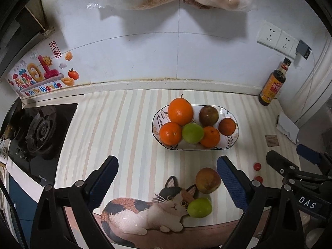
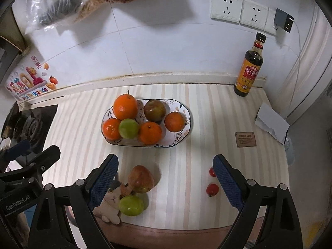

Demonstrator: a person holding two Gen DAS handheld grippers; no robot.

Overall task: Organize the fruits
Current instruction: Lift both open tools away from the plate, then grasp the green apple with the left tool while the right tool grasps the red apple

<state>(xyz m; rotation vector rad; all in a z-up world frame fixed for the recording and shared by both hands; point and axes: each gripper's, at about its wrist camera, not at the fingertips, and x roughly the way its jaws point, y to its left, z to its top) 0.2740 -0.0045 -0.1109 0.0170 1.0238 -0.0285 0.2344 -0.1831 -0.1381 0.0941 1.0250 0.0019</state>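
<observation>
Glossy oval dish (image 2: 187, 112) holds round oranges, while nearer me than it sit a smooth green fruit (image 2: 131, 205), a russet pear-shaped one (image 2: 141, 178) and two tiny tomatoes (image 2: 212, 189); my left gripper (image 1: 167, 183) and right gripper (image 2: 165, 179) gape empty.

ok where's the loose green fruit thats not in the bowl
On the striped mat near its front edge, the green fruit touches the reddish pear-like fruit behind it, beside the printed cat, short of the bowl.
</observation>
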